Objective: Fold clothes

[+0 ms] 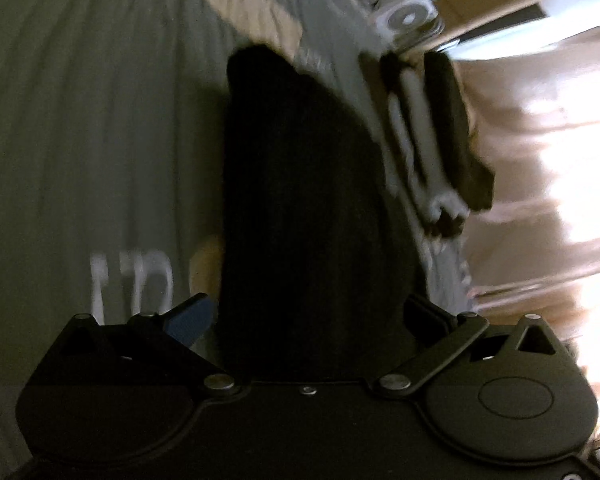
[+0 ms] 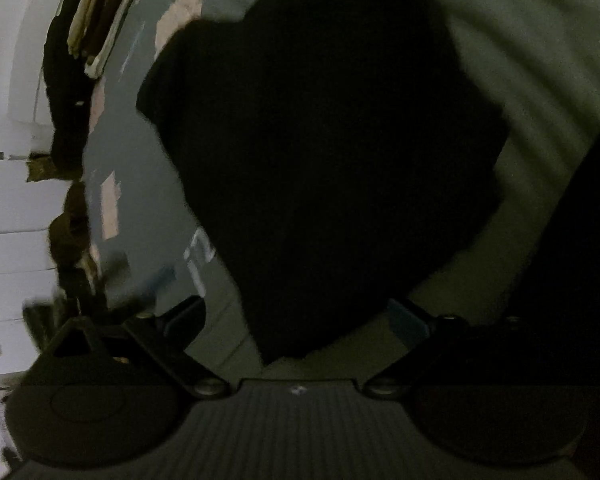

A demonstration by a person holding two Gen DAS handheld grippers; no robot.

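A black garment (image 1: pixel 308 220) fills the middle of the left wrist view and hangs between the fingers of my left gripper (image 1: pixel 308 320). Its blue-padded fingers (image 1: pixel 192 320) stand wide apart on either side of the cloth. The same black garment (image 2: pixel 324 152) fills the right wrist view, and its lower tip reaches down between the spread fingers of my right gripper (image 2: pixel 300 320). The cloth hides the fingertips in both views, so any grip on it cannot be made out. Both views are blurred and tilted.
A grey sheet (image 1: pixel 80 140) with pale patches and white lettering lies under the garment. Folded dark and white clothes (image 1: pixel 432 128) sit stacked at its edge, with cardboard boxes (image 1: pixel 540 120) behind. In the right wrist view, dark clothes (image 2: pixel 66 92) and white cabinets (image 2: pixel 8 208) stand at the left.
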